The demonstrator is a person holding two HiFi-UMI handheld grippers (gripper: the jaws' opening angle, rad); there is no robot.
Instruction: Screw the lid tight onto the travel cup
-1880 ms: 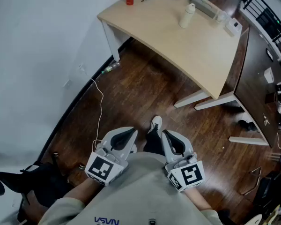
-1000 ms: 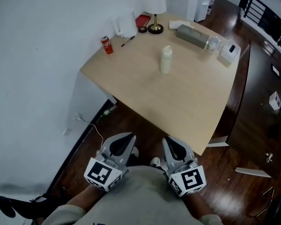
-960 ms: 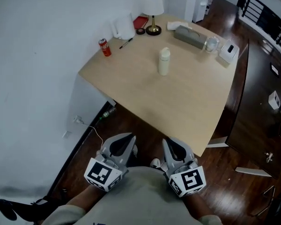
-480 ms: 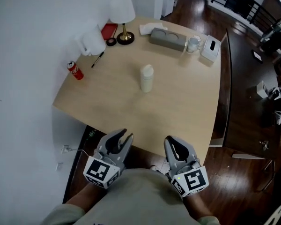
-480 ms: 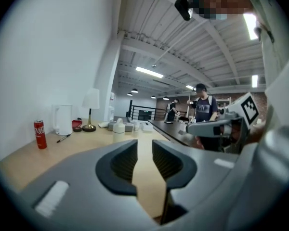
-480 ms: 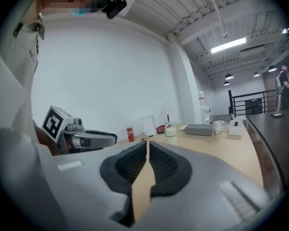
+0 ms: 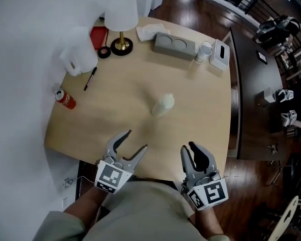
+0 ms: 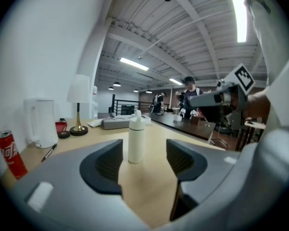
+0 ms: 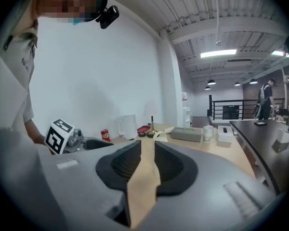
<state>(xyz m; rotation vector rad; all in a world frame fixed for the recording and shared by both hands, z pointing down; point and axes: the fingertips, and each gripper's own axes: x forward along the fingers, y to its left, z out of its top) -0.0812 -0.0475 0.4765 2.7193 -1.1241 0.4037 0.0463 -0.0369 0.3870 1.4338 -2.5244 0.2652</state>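
The white travel cup (image 7: 163, 105) stands upright near the middle of the light wooden table (image 7: 205, 119), with its lid (image 8: 136, 121) sitting on top. My left gripper (image 7: 135, 140) hovers over the table's near edge, a good way short of the cup. Its jaws have just been opening and stand wide apart with nothing between them; the cup (image 8: 136, 138) shows far off through the gap. My right gripper (image 7: 188, 148) is beside it at the near edge. Its jaws have just been opening to a narrow slit, also with nothing between them. The cup (image 9: 161, 136) shows small beyond them.
Along the table's far and left sides stand a red can (image 7: 66, 99), a white kettle (image 7: 78, 59), a pen (image 7: 90, 78), a lamp (image 7: 121, 14), a grey box (image 7: 174, 45), a glass mug (image 7: 203, 50) and a tissue box (image 7: 220, 54). A dark desk (image 7: 256, 84) stands to the right.
The view has closed in on the table. Both grippers have come forward from over the floor to the table's near edge. The left jaws opened wide, and the right jaws opened slightly.
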